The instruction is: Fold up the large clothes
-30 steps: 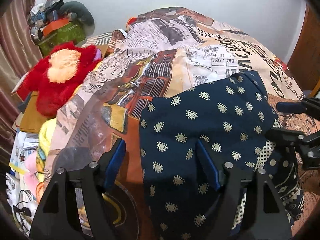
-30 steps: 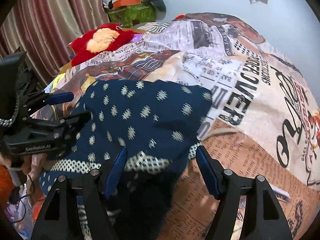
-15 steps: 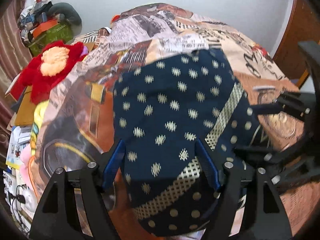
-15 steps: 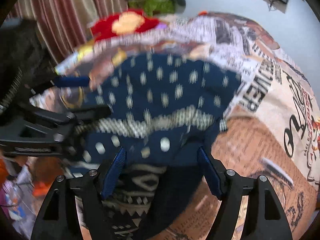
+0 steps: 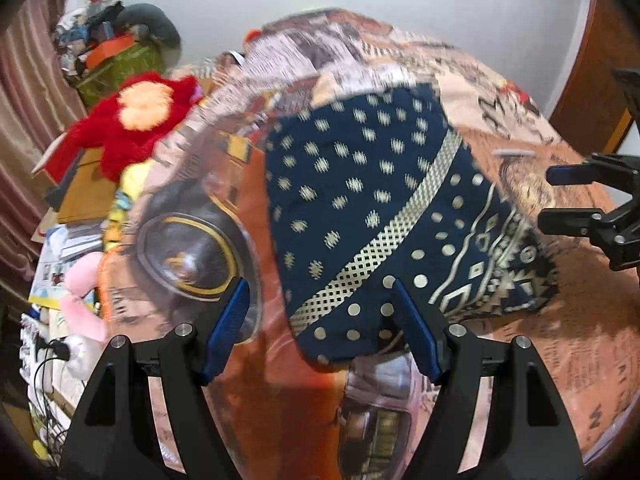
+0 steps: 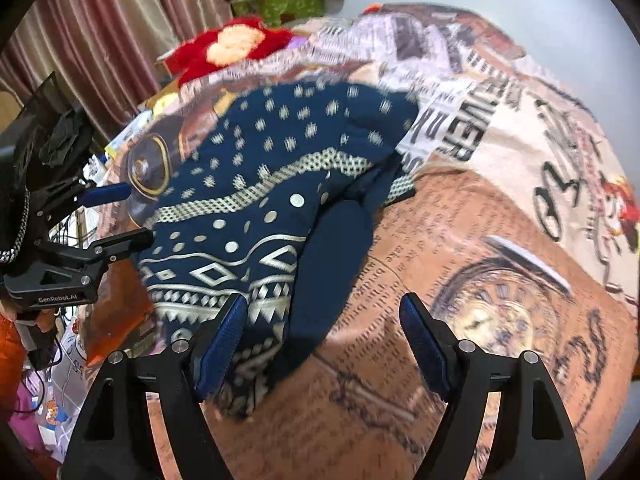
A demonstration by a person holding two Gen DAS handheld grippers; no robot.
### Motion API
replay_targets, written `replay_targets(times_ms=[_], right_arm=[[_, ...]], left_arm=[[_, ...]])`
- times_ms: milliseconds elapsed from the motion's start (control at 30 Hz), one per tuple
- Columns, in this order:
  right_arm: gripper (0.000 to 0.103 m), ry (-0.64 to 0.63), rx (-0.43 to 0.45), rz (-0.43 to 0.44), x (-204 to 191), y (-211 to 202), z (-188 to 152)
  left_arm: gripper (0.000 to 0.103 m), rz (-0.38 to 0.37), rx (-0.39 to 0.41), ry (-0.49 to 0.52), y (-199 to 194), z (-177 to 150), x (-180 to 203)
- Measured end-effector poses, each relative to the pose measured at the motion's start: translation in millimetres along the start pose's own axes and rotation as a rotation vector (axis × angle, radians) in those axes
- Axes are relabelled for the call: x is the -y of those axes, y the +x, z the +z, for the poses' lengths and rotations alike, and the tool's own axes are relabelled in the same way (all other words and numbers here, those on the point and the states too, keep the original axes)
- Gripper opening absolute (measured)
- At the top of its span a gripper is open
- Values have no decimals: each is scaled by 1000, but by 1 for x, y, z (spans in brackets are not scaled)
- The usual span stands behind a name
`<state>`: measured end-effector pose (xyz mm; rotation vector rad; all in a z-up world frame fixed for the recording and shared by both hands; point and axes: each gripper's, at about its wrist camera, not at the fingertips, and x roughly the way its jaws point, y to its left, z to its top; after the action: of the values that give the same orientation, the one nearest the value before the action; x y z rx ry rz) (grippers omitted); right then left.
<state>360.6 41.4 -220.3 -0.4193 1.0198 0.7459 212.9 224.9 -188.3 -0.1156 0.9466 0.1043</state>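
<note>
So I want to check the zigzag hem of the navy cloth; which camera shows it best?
The right wrist view: the patterned hem lies close and broad before the right claw. The left wrist view shows it only small, at the cloth's far right edge.

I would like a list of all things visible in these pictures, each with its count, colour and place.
garment: one, navy with pale gold print, lying folded on the bed.
bedspread: one, orange, cream and black newspaper print, covering the bed.
plush toy: one, red with a peach face, at the bed's far left edge.
pink toy: one, pink, beside the bed on the left.
green box: one, green, far left corner by the wall.
curtain: one, brownish pink, left side.
left gripper: one, black with blue pads, open, near the garment's edge.
right gripper: one, black with blue pads, open.
</note>
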Motion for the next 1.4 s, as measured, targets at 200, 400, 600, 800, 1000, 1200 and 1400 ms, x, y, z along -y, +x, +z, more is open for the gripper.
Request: replay_targets(times_ms=[200, 400, 600, 800, 1000, 1200, 1400], right_arm=[[77, 5, 196, -22, -16, -72, 0], [77, -4, 443, -43, -46, -148, 2], [77, 14, 658, -56, -74, -213, -13], [81, 64, 825, -87, -96, -260, -43], [93, 102, 905, -143, -112, -281, -69], [102, 95, 921, -205, -125, -285, -83], [103, 115, 908, -219, -126, -282, -86]], left_arm=[[73, -6, 177, -50, -76, 13, 2], [73, -25, 377, -72, -155, 23, 15], [73, -55, 564, -73, -224, 19, 34], [73, 1, 685, -76, -265, 2, 53], [84, 36, 736, -73, -283, -18, 68], [96, 35, 752, -93, -288, -30, 73], [96, 9, 738, -108, -287, -33, 72]])
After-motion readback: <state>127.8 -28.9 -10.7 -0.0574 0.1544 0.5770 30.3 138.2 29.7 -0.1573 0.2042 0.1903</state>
